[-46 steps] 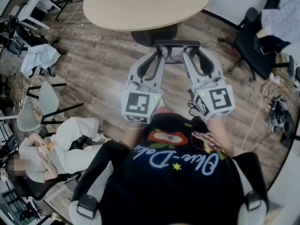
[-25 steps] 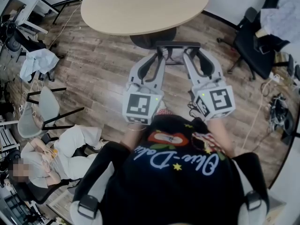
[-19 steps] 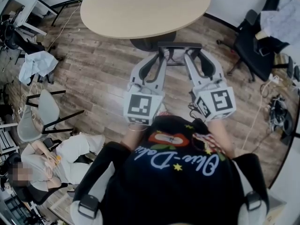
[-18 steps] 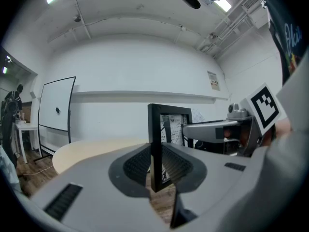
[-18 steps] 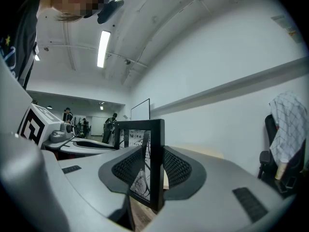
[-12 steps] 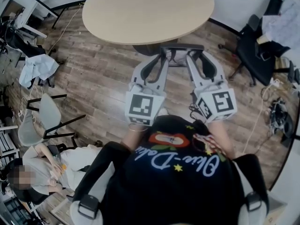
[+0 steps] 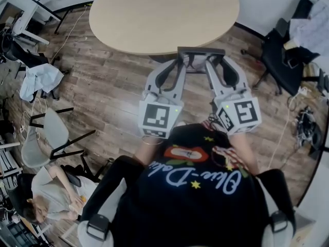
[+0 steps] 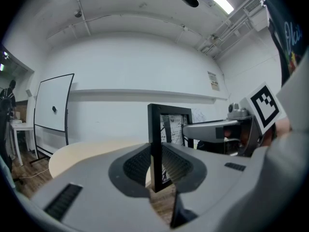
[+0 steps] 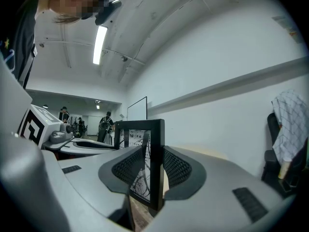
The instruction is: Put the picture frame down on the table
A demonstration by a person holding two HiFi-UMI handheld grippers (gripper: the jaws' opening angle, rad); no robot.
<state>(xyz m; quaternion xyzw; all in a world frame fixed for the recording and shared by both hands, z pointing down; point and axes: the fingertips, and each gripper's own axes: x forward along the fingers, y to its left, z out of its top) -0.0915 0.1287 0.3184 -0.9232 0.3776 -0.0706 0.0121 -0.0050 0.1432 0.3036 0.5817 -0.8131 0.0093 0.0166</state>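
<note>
Left gripper (image 7: 179,65) and right gripper (image 7: 218,63) clenched on opposite side bars of upright picture frame (image 7: 200,50), aloft at near edge of table (image 7: 164,14); could twist or drop if released unevenly before touching down.

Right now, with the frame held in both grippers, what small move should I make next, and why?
Probably ease it forward over the table before lowering. The left gripper and right gripper are each shut on a side edge of the upright picture frame, and in the head view it hangs at the table's near rim, seemingly above the floor.
</note>
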